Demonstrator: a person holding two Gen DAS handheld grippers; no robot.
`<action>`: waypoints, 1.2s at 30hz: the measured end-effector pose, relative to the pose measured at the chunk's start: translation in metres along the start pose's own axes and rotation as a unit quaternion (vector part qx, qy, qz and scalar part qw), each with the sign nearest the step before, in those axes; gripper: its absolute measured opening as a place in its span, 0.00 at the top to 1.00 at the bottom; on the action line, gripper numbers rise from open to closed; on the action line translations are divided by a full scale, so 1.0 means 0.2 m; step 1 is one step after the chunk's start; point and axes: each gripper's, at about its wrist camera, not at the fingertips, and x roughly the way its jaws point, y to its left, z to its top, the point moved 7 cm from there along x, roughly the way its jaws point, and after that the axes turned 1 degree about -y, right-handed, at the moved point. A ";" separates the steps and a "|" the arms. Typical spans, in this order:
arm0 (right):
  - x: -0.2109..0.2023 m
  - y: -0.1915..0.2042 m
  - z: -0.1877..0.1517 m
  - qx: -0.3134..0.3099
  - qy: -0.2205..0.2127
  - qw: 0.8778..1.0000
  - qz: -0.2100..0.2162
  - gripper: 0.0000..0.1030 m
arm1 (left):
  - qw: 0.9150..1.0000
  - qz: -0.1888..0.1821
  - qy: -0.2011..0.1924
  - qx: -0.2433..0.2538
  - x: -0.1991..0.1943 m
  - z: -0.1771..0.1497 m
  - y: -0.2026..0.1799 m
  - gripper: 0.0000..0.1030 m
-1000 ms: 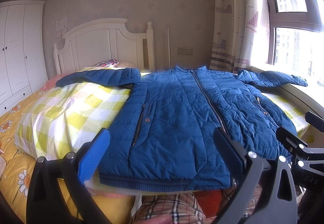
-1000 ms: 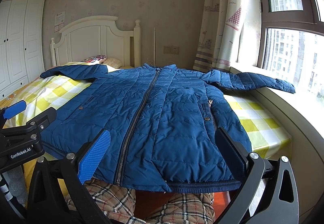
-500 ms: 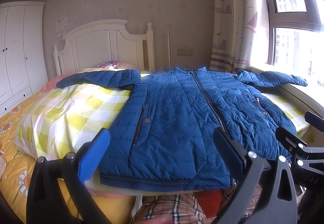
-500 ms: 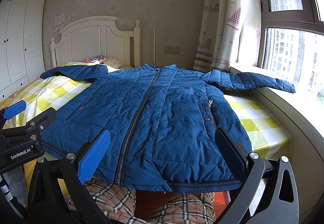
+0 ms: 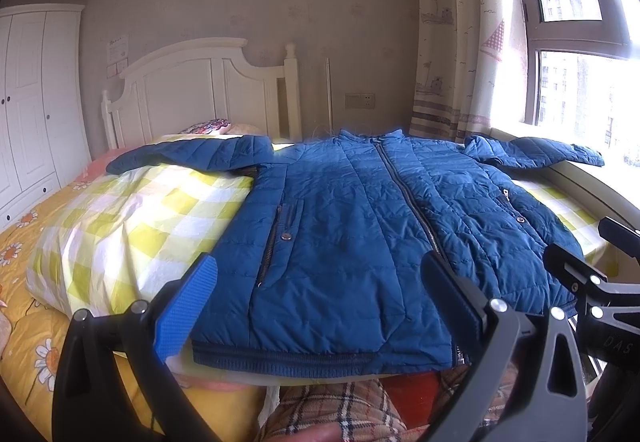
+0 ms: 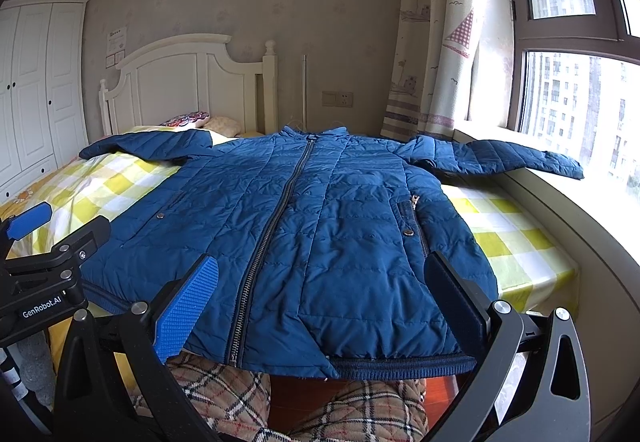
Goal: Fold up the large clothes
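One blue jacket [image 6: 320, 226] flat on bed [image 6: 512, 234] | two grippers, jaws apart

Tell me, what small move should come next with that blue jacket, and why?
Probably reach the right gripper out to the right sleeve. The blue jacket lies flat, zipped, sleeves spread, that one over the windowsill, and both the right and the left gripper hover open, holding nothing.

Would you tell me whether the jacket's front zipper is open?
No, the blue jacket lies flat with its zipper closed from hem to collar.
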 end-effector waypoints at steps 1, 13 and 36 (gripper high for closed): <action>0.00 -0.01 0.00 0.004 0.001 1.000 0.003 0.04 | 1.000 -0.002 0.002 0.004 0.01 0.00 -0.01 0.02; 0.36 -0.40 0.14 0.069 0.039 0.996 -0.031 0.04 | 0.993 -0.015 0.076 0.085 0.65 0.24 -0.16 0.02; 1.14 -2.66 0.48 0.401 0.110 0.849 -0.327 0.04 | 0.965 -0.033 0.260 -0.004 1.92 0.25 -0.07 0.02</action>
